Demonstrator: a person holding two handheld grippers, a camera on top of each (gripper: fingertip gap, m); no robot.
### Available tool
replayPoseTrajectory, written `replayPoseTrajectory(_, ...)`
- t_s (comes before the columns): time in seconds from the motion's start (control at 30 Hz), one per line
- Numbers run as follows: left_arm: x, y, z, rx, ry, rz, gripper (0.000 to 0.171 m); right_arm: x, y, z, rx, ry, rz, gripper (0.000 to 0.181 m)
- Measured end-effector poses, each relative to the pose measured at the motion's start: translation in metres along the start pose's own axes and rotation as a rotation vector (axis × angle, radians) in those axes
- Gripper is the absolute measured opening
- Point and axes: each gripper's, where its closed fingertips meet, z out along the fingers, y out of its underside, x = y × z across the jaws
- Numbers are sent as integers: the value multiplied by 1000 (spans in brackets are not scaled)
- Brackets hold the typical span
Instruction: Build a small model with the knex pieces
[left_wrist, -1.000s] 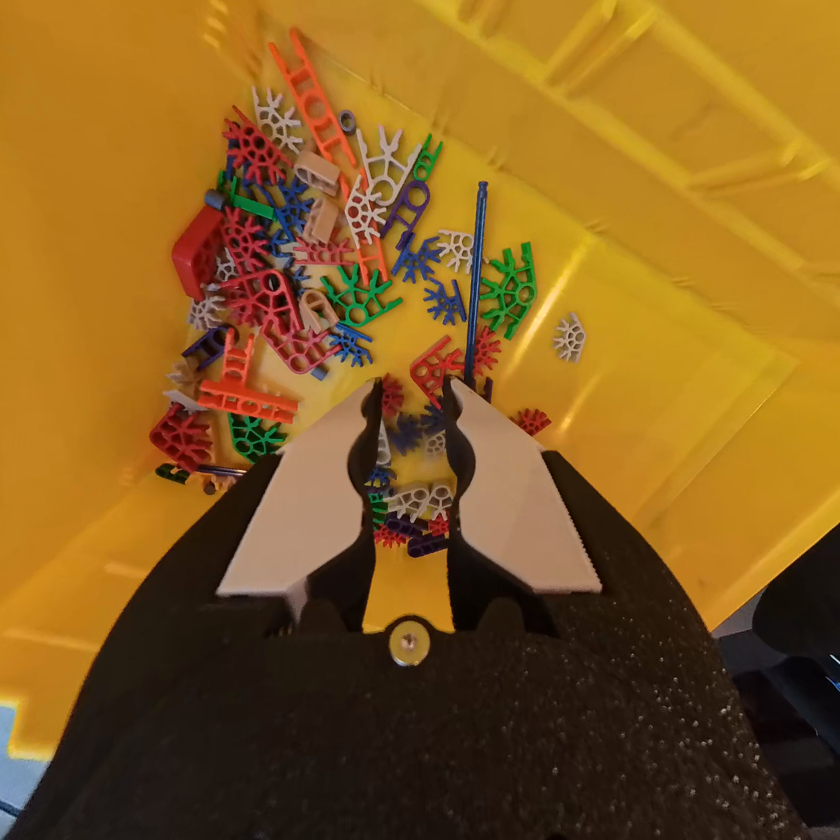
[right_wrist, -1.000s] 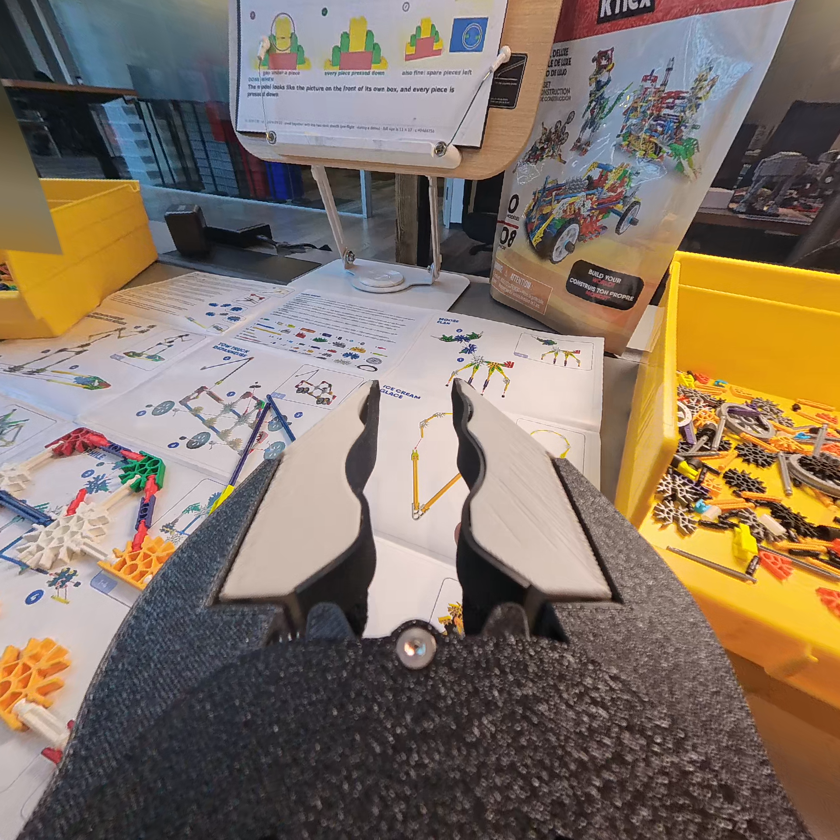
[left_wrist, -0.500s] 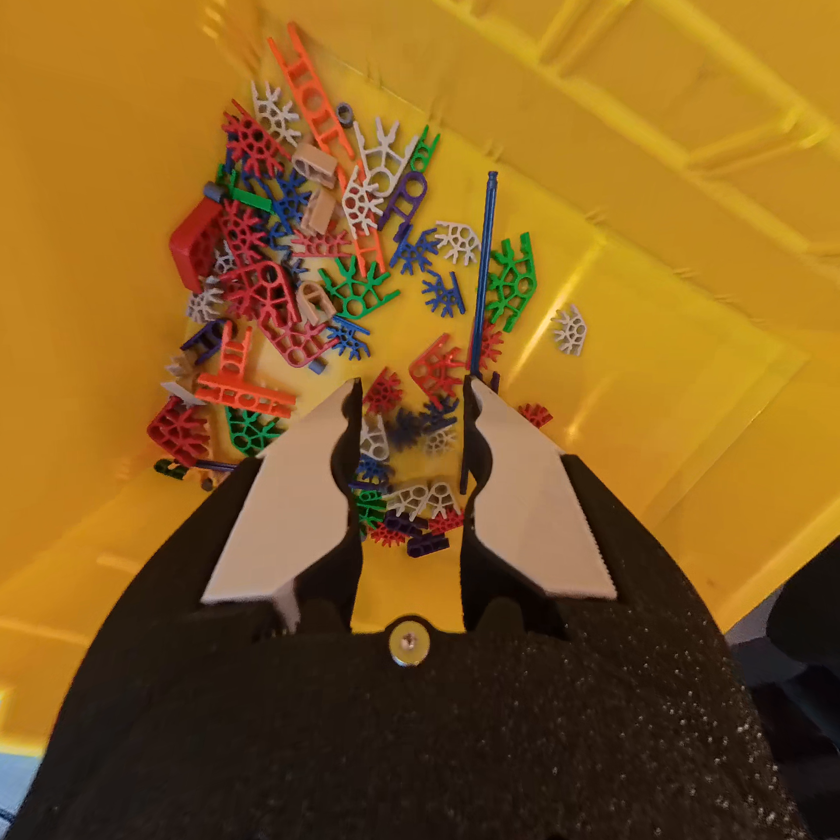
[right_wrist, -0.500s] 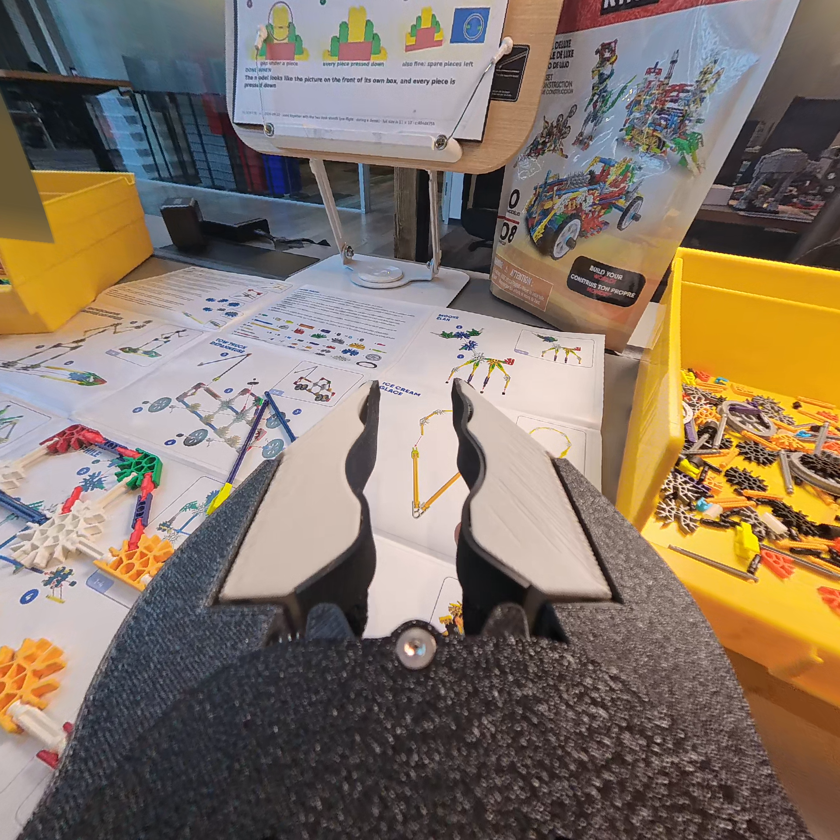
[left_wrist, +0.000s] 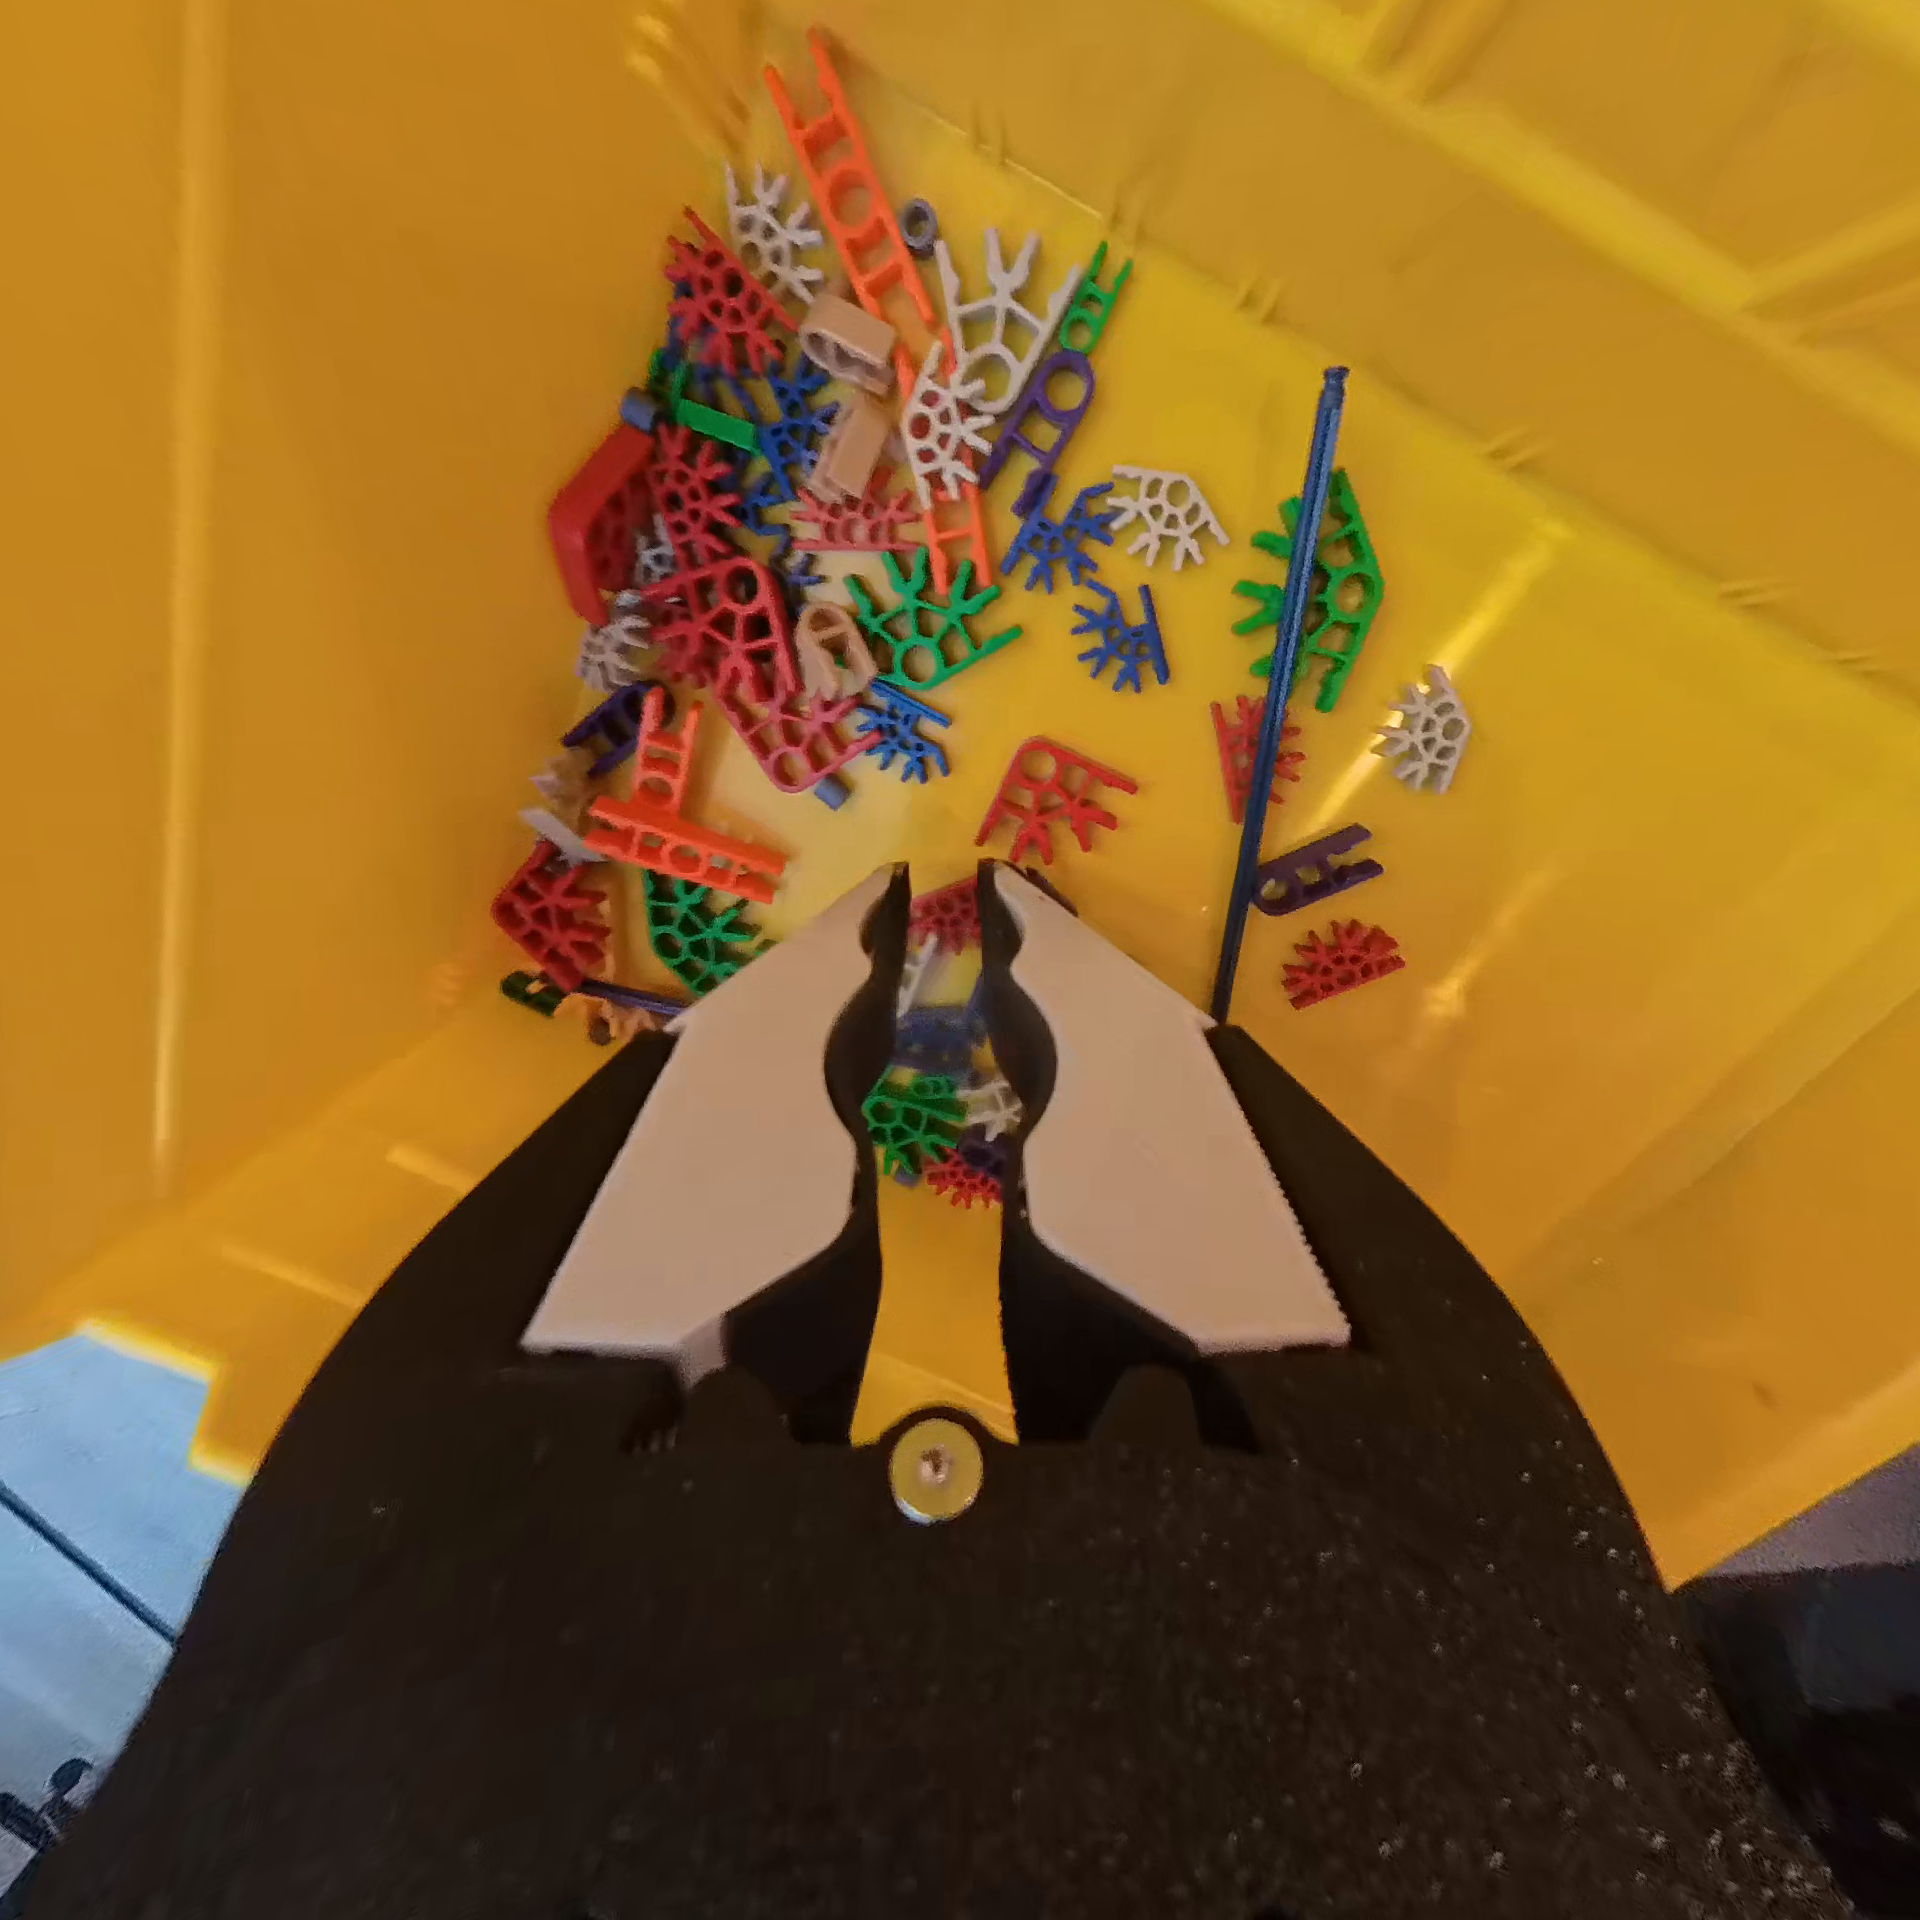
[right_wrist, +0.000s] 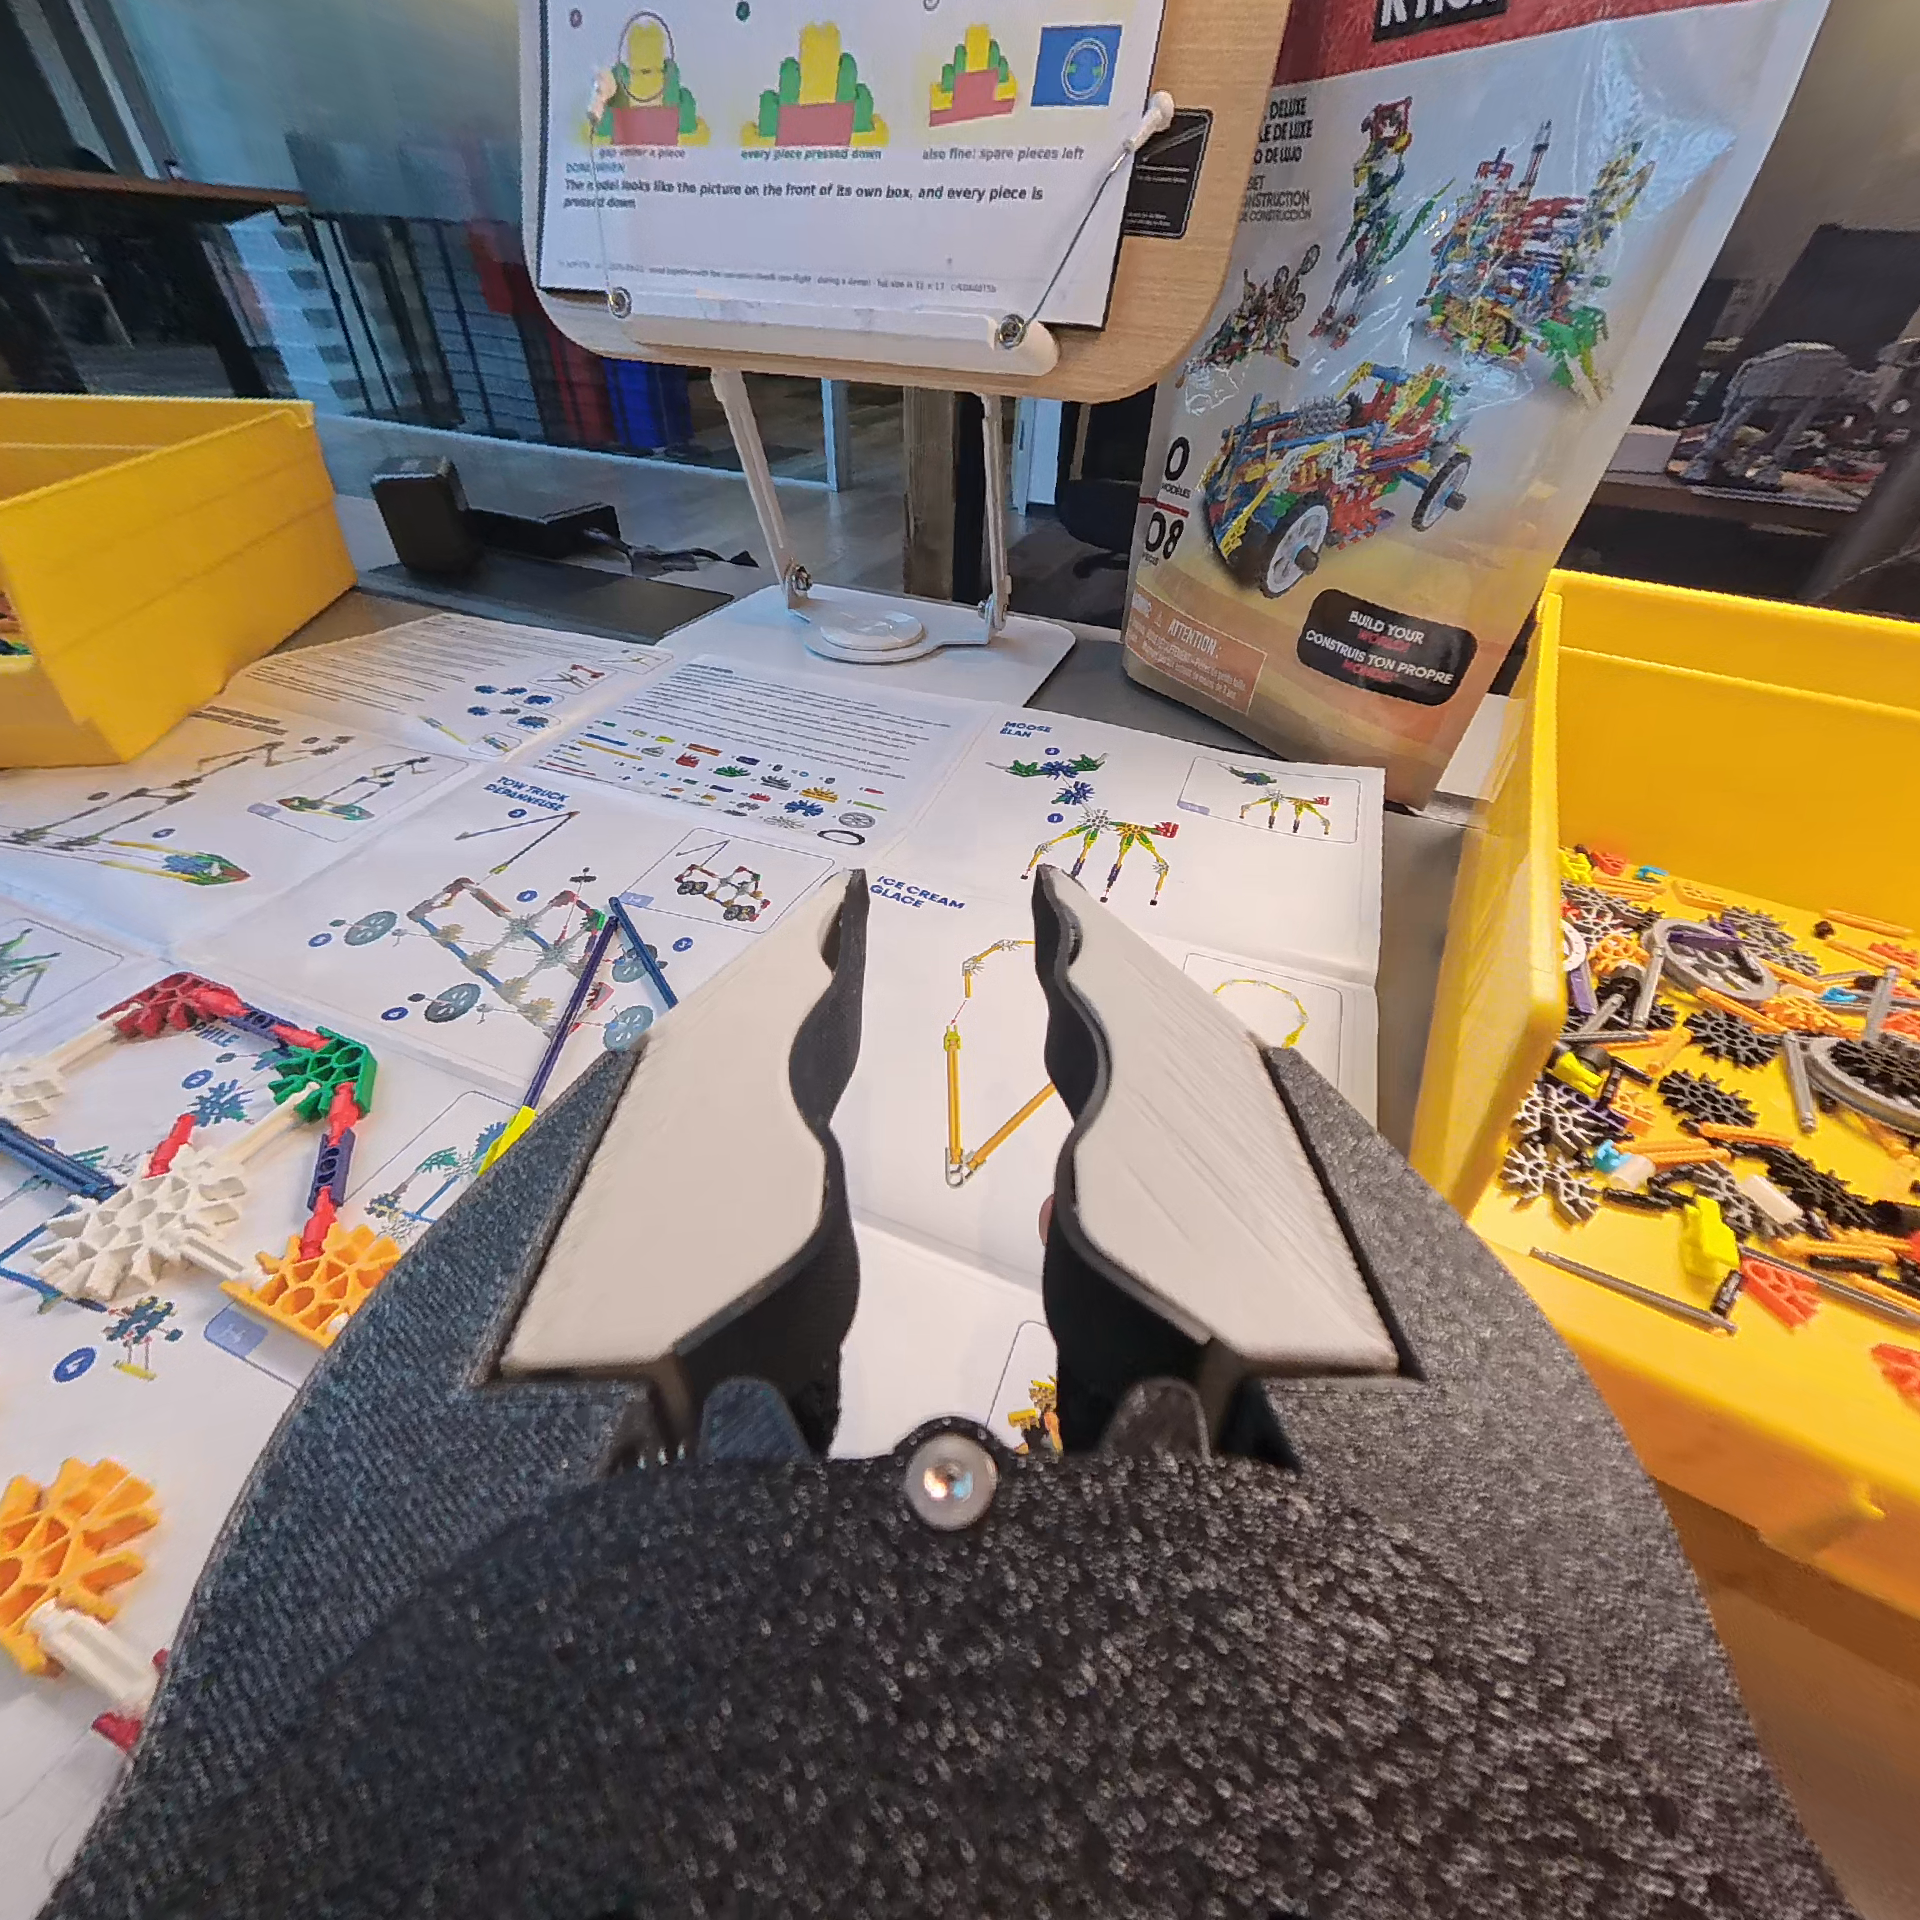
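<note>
In the left wrist view my left gripper (left_wrist: 943, 883) reaches into a yellow bin (left_wrist: 312, 520) of loose plastic connectors. Its jaws are nearly closed on a small red snowflake connector (left_wrist: 940, 916) at the tips. A red corner connector (left_wrist: 1049, 805) lies just beyond, and a long blue rod (left_wrist: 1283, 665) lies to the right across a green connector (left_wrist: 1335, 592). My right gripper (right_wrist: 951, 883) is open and empty. It hovers above a printed instruction sheet (right_wrist: 727, 758) on the table.
A part-built model (right_wrist: 208, 1143) with white, red, green and orange connectors lies left of my right gripper, with blue rods (right_wrist: 566, 1018) beside it. A yellow bin (right_wrist: 1496, 935) of dark and orange parts stands right, another bin (right_wrist: 156, 582) far left. A toy box (right_wrist: 1455, 364) and a board stand (right_wrist: 883, 634) stand behind. The grippers' ends are close to 75 cm from one another.
My left gripper opened wider, then closed on the small red connector, and its view shifted so the blue rod now lies to the right. My right gripper has barely moved.
</note>
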Motion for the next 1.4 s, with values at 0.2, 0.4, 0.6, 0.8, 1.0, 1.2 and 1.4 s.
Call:
replayPoseTrajectory(0.2, -23, -22, -26, 167, -154, -39, 25, -2, -1, 0, -1, 8, -16, 31)
replayPoseTrajectory(0.4, -20, -41, -48, 299, -192, -51, 31, -4, -1, 1, -6, 13, -40, 31)
replayPoseTrajectory(0.6, -18, -51, -58, 386, -202, -62, 30, -2, 0, 0, -6, 21, -42, 31)
replayPoseTrajectory(0.8, -8, -71, -78, 556, -190, -58, 29, -2, 0, -1, -10, 28, -55, 31)
replayPoseTrajectory(1.0, 19, -92, -105, 755, -77, -57, 27, -3, 1, 0, -15, 32, -70, 31)
replayPoseTrajectory(1.2, 62, -136, -122, 794, -26, 85, 23, -8, 2, 3, -25, 25, -97, 31)
replayPoseTrajectory(1.4, 80, -203, -99, 615, -12, 263, 16, -10, 0, 1, -23, 36, -143, 31)
